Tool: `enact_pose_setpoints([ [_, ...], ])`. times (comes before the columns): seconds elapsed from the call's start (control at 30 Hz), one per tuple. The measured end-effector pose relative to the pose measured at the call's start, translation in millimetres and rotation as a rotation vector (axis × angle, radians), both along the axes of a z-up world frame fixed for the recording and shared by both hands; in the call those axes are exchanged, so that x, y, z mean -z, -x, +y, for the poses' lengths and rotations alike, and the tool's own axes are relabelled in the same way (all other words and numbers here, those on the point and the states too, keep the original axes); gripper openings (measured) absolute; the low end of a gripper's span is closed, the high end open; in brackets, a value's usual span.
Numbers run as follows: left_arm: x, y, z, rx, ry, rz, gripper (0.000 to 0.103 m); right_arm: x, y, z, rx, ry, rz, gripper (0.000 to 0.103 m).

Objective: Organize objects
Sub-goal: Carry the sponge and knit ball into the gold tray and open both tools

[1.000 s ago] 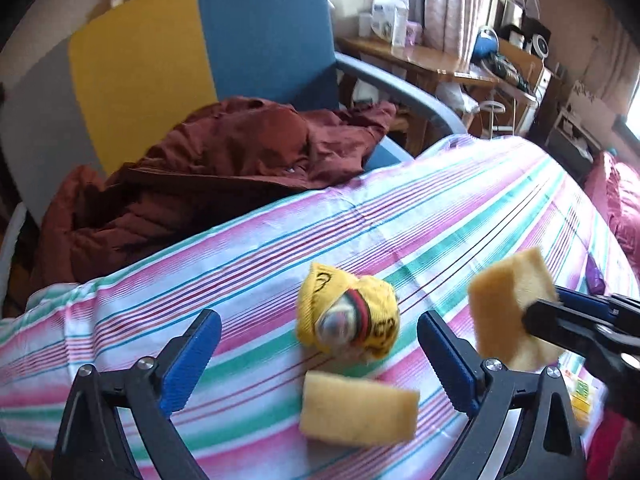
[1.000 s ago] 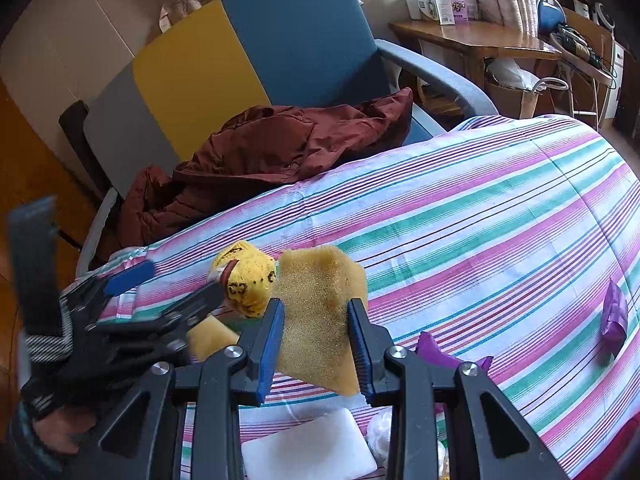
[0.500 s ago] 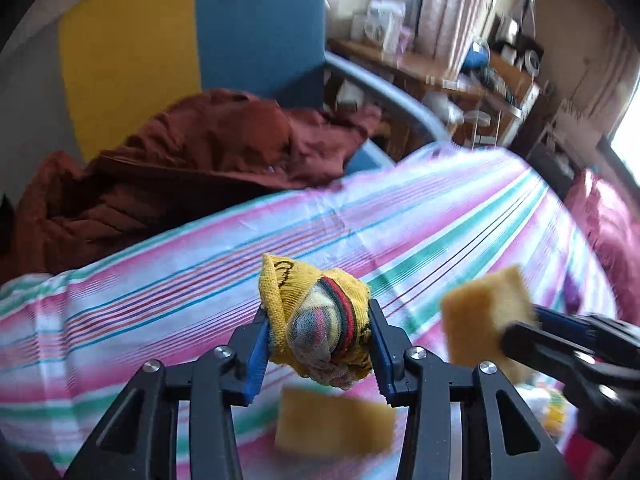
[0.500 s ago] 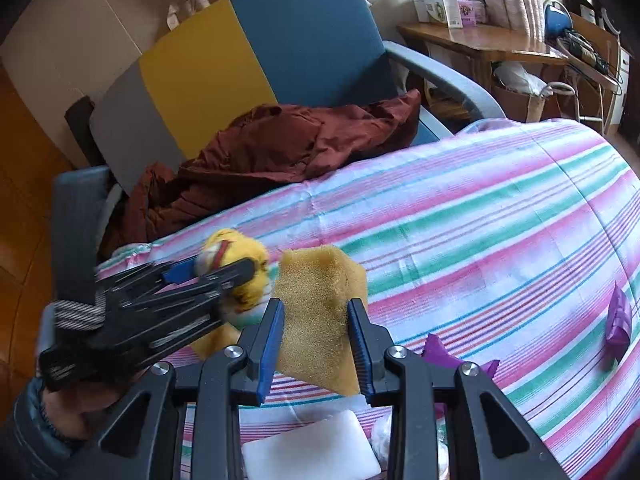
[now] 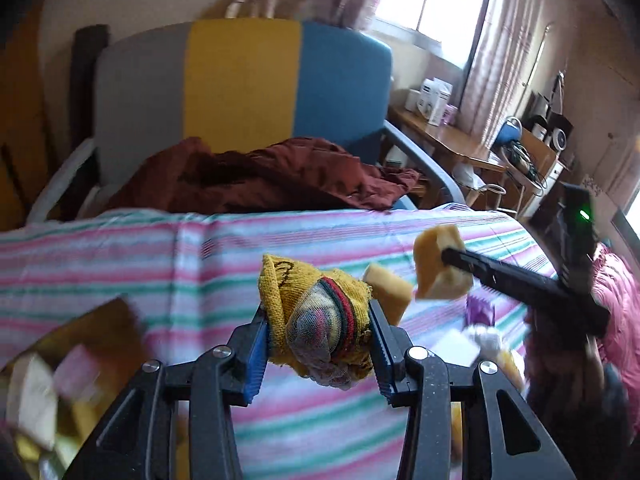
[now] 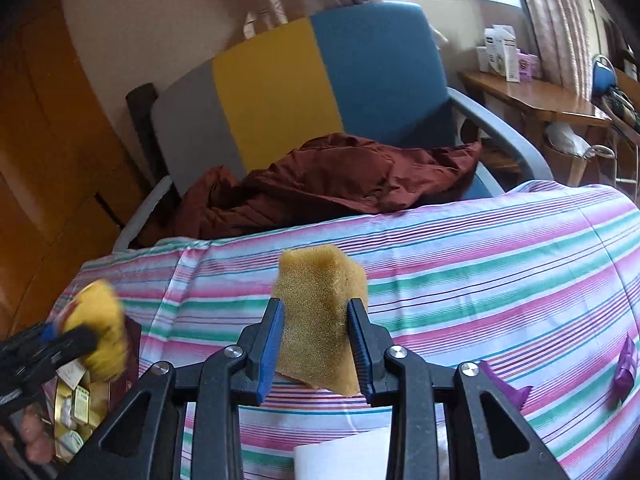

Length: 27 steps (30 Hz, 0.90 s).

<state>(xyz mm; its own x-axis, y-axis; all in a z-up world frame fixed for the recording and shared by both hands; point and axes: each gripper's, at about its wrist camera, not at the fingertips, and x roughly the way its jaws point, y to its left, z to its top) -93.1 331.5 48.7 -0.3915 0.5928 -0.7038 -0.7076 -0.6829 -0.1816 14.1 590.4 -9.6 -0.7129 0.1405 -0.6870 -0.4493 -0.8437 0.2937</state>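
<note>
My left gripper is shut on a rolled yellow sock ball and holds it above the striped bed sheet. In the right wrist view this sock ball hangs blurred at the far left over an open box of small packets. My right gripper is shut on a yellow sponge, raised off the sheet. From the left wrist view that held sponge shows at the right. A second sponge lies on the sheet behind the sock ball.
A grey, yellow and blue armchair with a maroon jacket stands behind the bed. Purple wrappers and a white block lie on the sheet. A wooden desk stands at the back right.
The left gripper closed on the sock ball, lifted it and swung it left toward the box. The right gripper kept its sponge and rose a little.
</note>
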Motion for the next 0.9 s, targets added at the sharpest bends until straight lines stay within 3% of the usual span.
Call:
enact_pose_setpoints([
  [0.2,-0.1,-13.1,-96.1,-0.104,0.026,0.022,0.046,-9.4,6.7,-30.7,-0.05,-0.018,0.005,0.032],
  [0.43,15.3,-12.0,-204.3,-0.301,0.025,-0.04,0.046,-24.9,6.2,-101.1,-0.179,-0.034,0.01,0.032],
  [0.73,41.2,-35.7,-268.0,-0.393,0.026,-0.08,0.046,-24.7,10.3,-213.2,-0.403,0.028,0.012,0.032],
  [0.9,49.6,-46.1,-289.7,-0.401,-0.017,-0.116,0.046,-12.6,21.9,-273.8,-0.505,0.057,-0.014,0.032],
])
